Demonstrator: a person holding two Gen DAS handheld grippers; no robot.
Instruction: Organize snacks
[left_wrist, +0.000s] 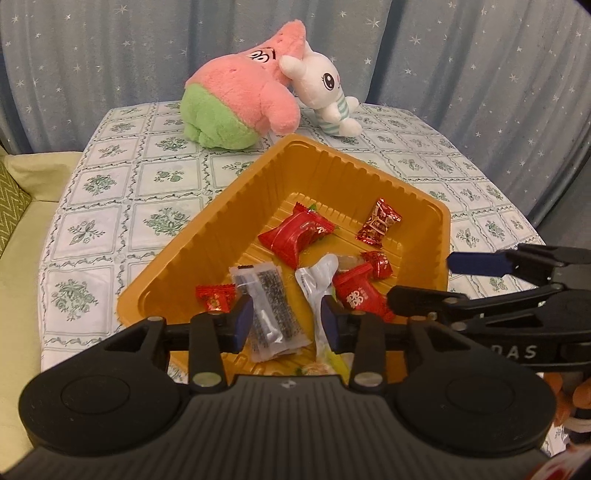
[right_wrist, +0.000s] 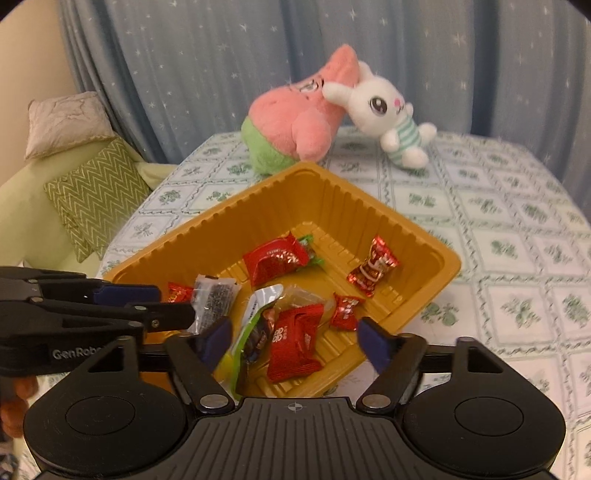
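Both tongs, left (left_wrist: 287, 319) and right (right_wrist: 291, 341), gape empty over the snacks (right_wrist: 291, 341) in the gold tray (right_wrist: 221, 218).

Left gripper (left_wrist: 287, 320) fingers parted, right gripper (right_wrist: 291, 341) fingers wider apart, side by side

Dim warm light, fisheye-warped edges.

Tray (left_wrist: 236, 206): golden orange, ribbed walls. Wrappers (left_wrist: 295, 236): mostly red, some with white print; one packet (left_wrist: 271, 306) clear with black speckle. Tabletop (left_wrist: 110, 192) cloth: white, green floral squares. Curtain (left_wrist: 110, 55): blue-grey, white stars. Star plush (left_wrist: 236, 96): pink, green bottom. Rabbit (left_wrist: 325, 88): white, green stripes. Tongs: black, blue pads (right_wrist: 373, 341). Cushion (right_wrist: 92, 192): green zigzag.
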